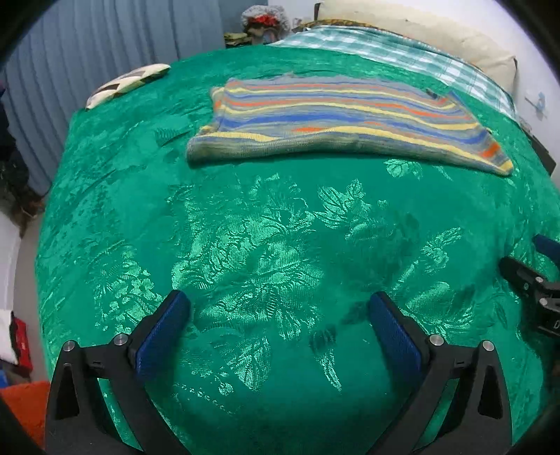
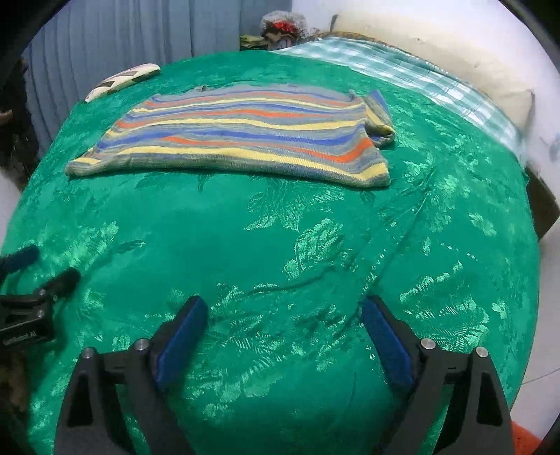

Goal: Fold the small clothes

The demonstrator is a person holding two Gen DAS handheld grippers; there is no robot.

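A small striped knit sweater (image 1: 336,119) in blue, yellow, orange and grey lies flat on the green bedspread (image 1: 273,245), far from both grippers. It also shows in the right wrist view (image 2: 245,133), with one sleeve folded at its right side. My left gripper (image 1: 280,308) is open and empty, low over the bedspread near the front. My right gripper (image 2: 283,311) is open and empty too, beside the left one. The right gripper's tip shows at the right edge of the left wrist view (image 1: 535,276). The left gripper shows at the left edge of the right wrist view (image 2: 35,280).
A small patterned cushion (image 1: 126,84) lies at the bed's far left corner. A checked green sheet (image 1: 402,52) and a cream pillow (image 1: 437,31) lie at the far right. Blue curtains (image 1: 105,42) hang behind the bed. An orange mat (image 1: 24,406) is on the floor at left.
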